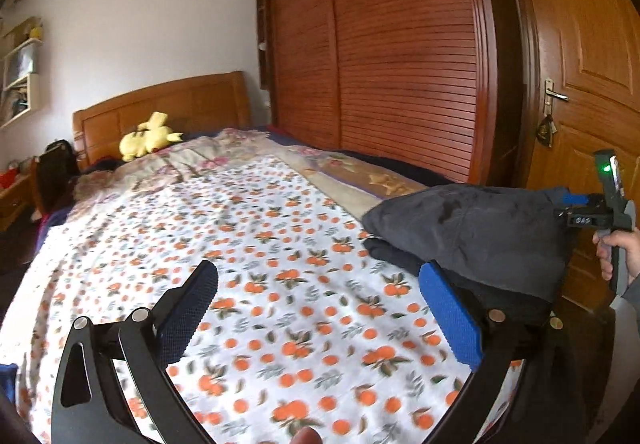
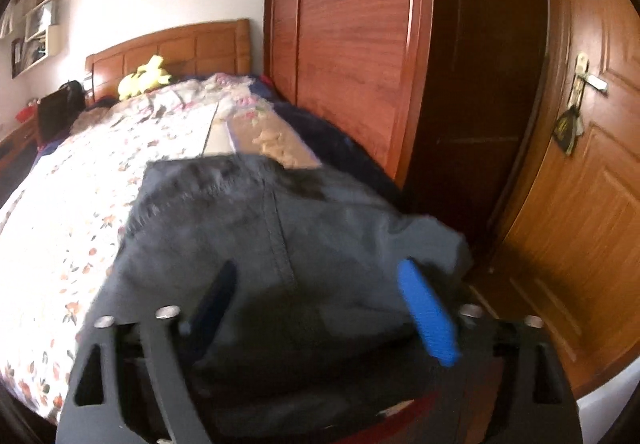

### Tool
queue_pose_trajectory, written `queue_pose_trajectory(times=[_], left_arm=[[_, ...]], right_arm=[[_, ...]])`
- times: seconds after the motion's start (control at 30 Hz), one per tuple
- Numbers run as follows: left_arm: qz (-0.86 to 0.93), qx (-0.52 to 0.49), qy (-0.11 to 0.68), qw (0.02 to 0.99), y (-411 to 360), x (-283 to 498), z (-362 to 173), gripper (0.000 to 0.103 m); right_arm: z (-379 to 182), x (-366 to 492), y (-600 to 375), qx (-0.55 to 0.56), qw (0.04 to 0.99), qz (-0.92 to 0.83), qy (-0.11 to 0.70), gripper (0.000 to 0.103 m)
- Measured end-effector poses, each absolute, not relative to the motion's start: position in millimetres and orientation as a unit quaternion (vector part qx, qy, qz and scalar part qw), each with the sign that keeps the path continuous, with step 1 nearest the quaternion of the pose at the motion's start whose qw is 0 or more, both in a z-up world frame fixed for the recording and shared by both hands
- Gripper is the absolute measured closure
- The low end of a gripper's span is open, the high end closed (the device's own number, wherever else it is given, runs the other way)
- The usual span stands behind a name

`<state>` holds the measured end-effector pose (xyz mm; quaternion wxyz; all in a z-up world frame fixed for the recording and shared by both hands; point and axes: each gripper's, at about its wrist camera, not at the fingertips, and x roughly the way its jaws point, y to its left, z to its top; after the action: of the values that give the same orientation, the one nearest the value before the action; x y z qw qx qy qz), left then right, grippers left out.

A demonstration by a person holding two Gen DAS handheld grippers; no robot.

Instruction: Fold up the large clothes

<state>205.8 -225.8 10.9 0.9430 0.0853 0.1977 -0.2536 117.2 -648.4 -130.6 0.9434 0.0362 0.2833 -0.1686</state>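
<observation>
A dark grey garment (image 1: 472, 232) lies folded in a thick bundle at the right edge of the bed. In the right wrist view the garment (image 2: 280, 236) fills the middle, with a seam running down it. My right gripper (image 2: 319, 266) stands open low over it; its blue pads are wide apart, with cloth lying between them and not pinched. The left wrist view shows that right gripper (image 1: 592, 212) behind the bundle, held by a hand (image 1: 618, 248). My left gripper (image 1: 320, 272) is open over the bare sheet, left of the bundle, with nothing between its fingers.
The bed carries a white sheet with orange fruit print (image 1: 240, 244) and a floral quilt further back. A yellow plush toy (image 1: 148, 138) rests by the wooden headboard (image 1: 168, 100). A slatted wardrobe (image 1: 380, 64) and a door (image 1: 592, 64) stand close on the right.
</observation>
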Motion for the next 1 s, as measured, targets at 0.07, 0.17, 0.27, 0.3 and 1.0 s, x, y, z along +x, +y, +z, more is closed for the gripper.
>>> queue_pose_trajectory(times=[0.07,0.17,0.27,0.3,1.0], left_arm=[[-0.243,0.084,0.193,0.947,-208,199,18,0.002],[-0.225,0.082,0.195,0.951,-185,188,26,0.002],[-0.206,0.078,0.200,0.955,-164,174,29,0.002],[-0.198,0.076,0.202,0.956,-156,167,30,0.002],[-0.050,0.017,0.215,0.975,-6,59,2,0.002]], right_arm=[[-117,111,-634,0.022,0.948,-0.173,0.265,0.010],[-100,103,-609,0.025,0.957,-0.153,0.245,0.008],[-86,96,-573,0.017,0.965,-0.124,0.230,0.008],[-82,93,-555,0.016,0.969,-0.110,0.222,0.008],[-107,65,-277,0.037,0.975,0.116,0.188,0.008]])
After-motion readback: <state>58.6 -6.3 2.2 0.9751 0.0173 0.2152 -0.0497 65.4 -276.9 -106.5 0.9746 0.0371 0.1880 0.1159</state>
